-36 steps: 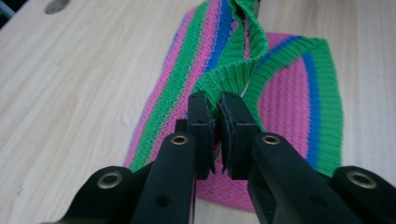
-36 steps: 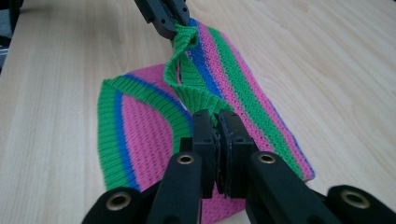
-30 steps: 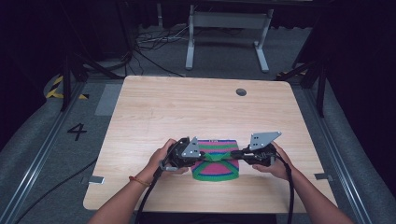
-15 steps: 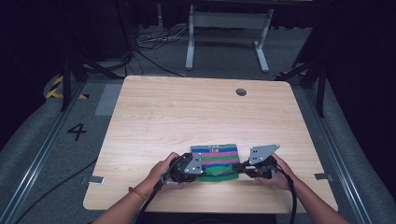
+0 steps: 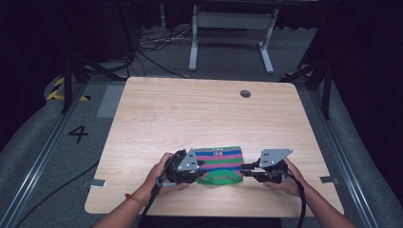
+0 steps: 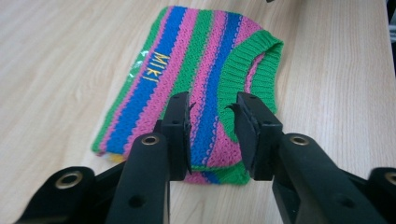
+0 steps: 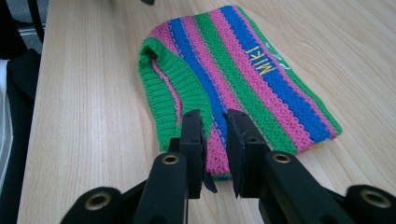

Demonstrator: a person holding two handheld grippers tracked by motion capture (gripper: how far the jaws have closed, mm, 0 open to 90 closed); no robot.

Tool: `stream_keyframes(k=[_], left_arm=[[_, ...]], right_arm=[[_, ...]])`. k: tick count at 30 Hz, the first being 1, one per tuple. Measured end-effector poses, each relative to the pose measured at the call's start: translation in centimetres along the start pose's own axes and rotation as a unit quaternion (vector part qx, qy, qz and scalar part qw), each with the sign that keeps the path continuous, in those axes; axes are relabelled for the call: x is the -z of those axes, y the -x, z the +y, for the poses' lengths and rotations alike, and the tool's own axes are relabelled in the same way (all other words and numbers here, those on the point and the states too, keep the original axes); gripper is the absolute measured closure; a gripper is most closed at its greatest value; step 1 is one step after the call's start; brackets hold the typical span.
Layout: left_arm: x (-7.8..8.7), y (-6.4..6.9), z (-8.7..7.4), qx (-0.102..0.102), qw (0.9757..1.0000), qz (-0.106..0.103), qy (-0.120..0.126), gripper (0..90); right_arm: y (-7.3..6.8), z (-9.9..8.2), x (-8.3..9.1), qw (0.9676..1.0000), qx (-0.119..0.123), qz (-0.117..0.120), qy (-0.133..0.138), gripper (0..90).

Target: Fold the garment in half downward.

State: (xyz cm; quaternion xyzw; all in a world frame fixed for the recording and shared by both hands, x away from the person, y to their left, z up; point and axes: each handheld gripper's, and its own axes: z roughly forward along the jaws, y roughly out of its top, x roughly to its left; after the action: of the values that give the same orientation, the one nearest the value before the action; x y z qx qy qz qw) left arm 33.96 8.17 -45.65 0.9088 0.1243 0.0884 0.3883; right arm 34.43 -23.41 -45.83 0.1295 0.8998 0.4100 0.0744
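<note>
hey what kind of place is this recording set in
Likely a lab or studio recording bay: a bare wooden table on grey carpet, floor rails, loose cables, and a painted number 4 marking the station.

The right gripper (image 7: 215,140), jaws slightly parted, hovers over the striped knit sweater's (image 7: 243,70) near edge.

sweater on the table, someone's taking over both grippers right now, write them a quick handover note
Left gripper: jaws open, over the sweater's left edge, gripping nothing.
Right gripper: jaws open with a narrower gap, at its right edge, gripping nothing.
Sweater: flat near the table's front edge, striped, MIKI side up, green neckline towards the person.
Done: it lies flat and looks folded.
Left: probably another fold or tidying; regrip first.
</note>
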Motion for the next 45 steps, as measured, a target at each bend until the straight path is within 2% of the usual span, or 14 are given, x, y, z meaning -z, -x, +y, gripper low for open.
stream_keyframes(k=[4, 8, 12, 13, 19, 22, 24, 27, 30, 33, 39, 41, 43, 45], left_arm=[[-1.7, 0.5, -0.4, 0.004, 0.9994, -0.030, -0.016, 70.4], [-3.2, 1.2, -1.1, 0.002, 0.9980, -0.038, -0.050, 71.1], [-3.2, 0.9, -1.6, 0.014, 0.9984, -0.042, -0.036, 71.1], [-3.2, 0.8, -1.7, 0.003, 0.9986, -0.040, -0.034, 71.1], [-3.1, -0.4, -2.3, 0.016, 0.9987, -0.041, -0.025, 71.1], [-3.0, -1.0, -2.4, 0.017, 0.9990, -0.033, -0.024, 70.9], [-3.0, -1.3, -2.5, 0.026, 0.9989, -0.033, -0.020, 70.6], [-2.9, -1.1, -2.4, 0.020, 0.9992, -0.024, -0.025, 68.9], [-2.5, -0.9, -2.1, 0.012, 0.9991, -0.019, -0.035, 62.3], [-1.7, -0.9, -1.6, -0.010, 0.9988, 0.000, -0.048, 55.9], [0.4, -1.3, -1.4, 0.002, 0.9991, 0.024, -0.034, 46.6], [1.0, -1.4, -1.6, 0.005, 0.9990, 0.025, -0.036, 39.1], [1.5, -1.5, -1.8, -0.002, 0.9974, 0.045, -0.057, 35.1], [2.3, -1.8, -2.3, 0.006, 0.9967, 0.051, -0.063, 32.6]], right_arm=[[-0.3, 0.0, -1.1, 0.9999, 0.004, 0.010, -0.012, 77.1], [-0.5, -0.7, -2.0, 0.9995, 0.002, 0.017, -0.027, 76.9], [-0.8, -1.5, -2.7, 0.9991, 0.004, 0.009, -0.041, 75.4], [-0.8, -1.6, -2.8, 0.9992, 0.002, 0.008, -0.038, 75.4], [-0.7, -1.8, -3.4, 0.9997, -0.013, -0.006, -0.021, 75.6], [-0.7, -1.6, -3.7, 0.9996, -0.010, -0.016, -0.022, 75.1], [-0.7, -1.5, -3.8, 0.9995, -0.014, -0.020, -0.021, 73.9], [-0.7, -1.4, -3.8, 0.9995, -0.014, -0.020, -0.022, 69.5], [-0.8, -1.1, -3.5, 0.9993, -0.008, -0.028, -0.024, 66.7], [-0.8, -0.7, -2.8, 0.9991, -0.010, -0.034, -0.023, 64.0], [-0.7, -0.2, -1.1, 0.9985, -0.009, -0.050, -0.021, 54.1], [-0.7, -0.2, -0.6, 0.9977, -0.007, -0.060, -0.030, 49.6], [-0.6, -0.4, -0.1, 0.9968, -0.009, -0.069, -0.038, 45.7], [-0.4, -0.8, 0.9, 0.9952, -0.017, -0.087, -0.041, 41.3]])
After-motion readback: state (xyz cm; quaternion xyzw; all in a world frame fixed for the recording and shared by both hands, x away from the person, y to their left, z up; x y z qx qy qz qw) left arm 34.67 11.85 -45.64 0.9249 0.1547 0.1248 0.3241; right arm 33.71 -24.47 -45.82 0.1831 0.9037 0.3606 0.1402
